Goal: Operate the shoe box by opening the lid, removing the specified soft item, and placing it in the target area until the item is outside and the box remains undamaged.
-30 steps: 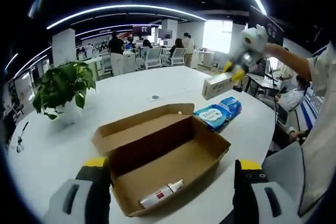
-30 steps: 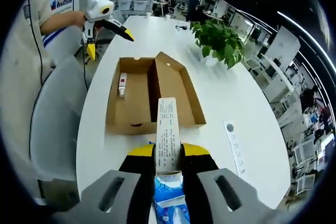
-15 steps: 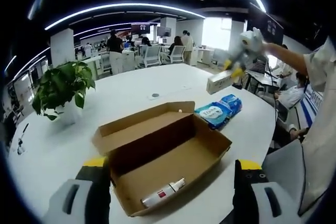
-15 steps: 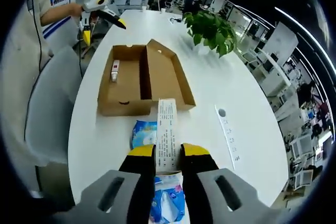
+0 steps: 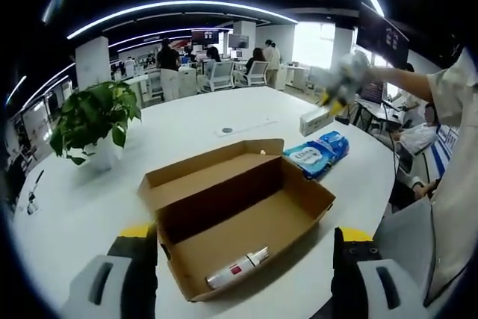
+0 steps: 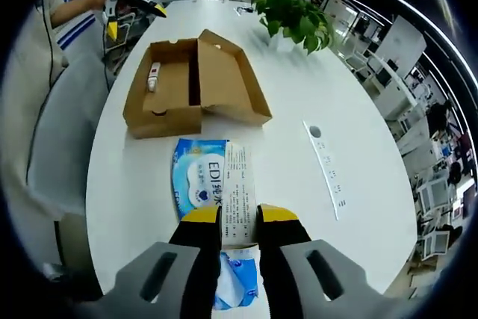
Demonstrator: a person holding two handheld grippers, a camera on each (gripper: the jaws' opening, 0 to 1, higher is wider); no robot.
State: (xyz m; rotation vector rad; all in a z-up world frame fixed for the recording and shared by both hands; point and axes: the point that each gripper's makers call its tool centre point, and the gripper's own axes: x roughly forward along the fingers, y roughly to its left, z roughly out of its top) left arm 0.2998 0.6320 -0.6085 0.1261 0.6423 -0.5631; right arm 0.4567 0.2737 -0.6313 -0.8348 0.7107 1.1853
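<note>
1. Sitting open on the white table (image 5: 187, 121), the cardboard shoe box (image 5: 246, 218) is showing its tray with the lid (image 5: 205, 173) folded back flat beside it, still joined along one long edge.
2. Lying inside the tray near one end wall is a small white tube (image 5: 237, 268) with a red mark on it; the same tube (image 6: 154, 75) is showing in the right gripper view, and the lid half is holding nothing.
3. The blue and white tissue pack (image 5: 317, 155), the soft item, is resting on the table outside the box, just beside one of its short ends and apart from it; in the right gripper view this tissue pack (image 6: 196, 184) is lying between the box (image 6: 190, 84) and the gripper.
4. The right gripper (image 6: 239, 225) is pinching a long white carton (image 6: 239, 188) printed with small text, its jaws closed tight on the near end, and the carton is hanging over the tissue pack.
5. In the left gripper view, the right gripper (image 5: 334, 102) and carton (image 5: 316, 120) are appearing beyond the box, raised above the table.
6. The left gripper (image 5: 243, 240) is holding its jaws spread wide apart with nothing between them, hovering in front of the box.
7. A potted plant (image 5: 93, 121) is standing on the table, well apart from the box.
</note>
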